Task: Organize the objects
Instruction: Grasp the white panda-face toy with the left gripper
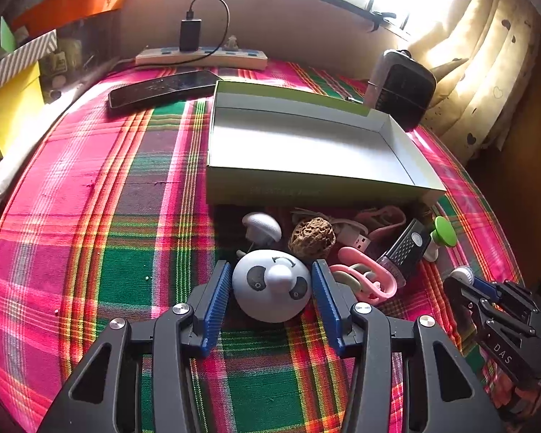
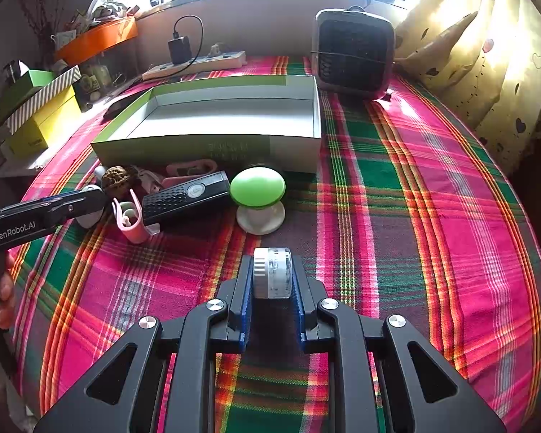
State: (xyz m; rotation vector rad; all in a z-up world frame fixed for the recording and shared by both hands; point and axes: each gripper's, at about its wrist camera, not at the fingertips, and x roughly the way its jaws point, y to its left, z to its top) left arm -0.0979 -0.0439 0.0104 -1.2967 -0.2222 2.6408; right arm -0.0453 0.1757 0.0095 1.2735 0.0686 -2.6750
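Observation:
An open shallow green-sided box [image 1: 306, 144] stands on the plaid cloth, also in the right wrist view [image 2: 212, 119]. In front of it lie a grey mushroom knob [image 1: 261, 227], a walnut [image 1: 311, 239], a pink clip [image 1: 368, 278], a black device [image 1: 407, 249] and a green knob [image 2: 258, 186]. My left gripper [image 1: 272, 285] has its blue pads on both sides of a white panda-face ball [image 1: 272, 285] resting on the cloth. My right gripper [image 2: 272, 274] is shut on a small white-and-clear roll [image 2: 272, 272], held low over the cloth.
A black heater [image 2: 353, 56] stands at the back right beside a pillow. A power strip [image 1: 202, 57] with charger and a phone [image 1: 162, 88] lie at the back. Stacked boxes [image 2: 43, 108] sit left. Plaid cloth [image 2: 432, 180] lies to the right.

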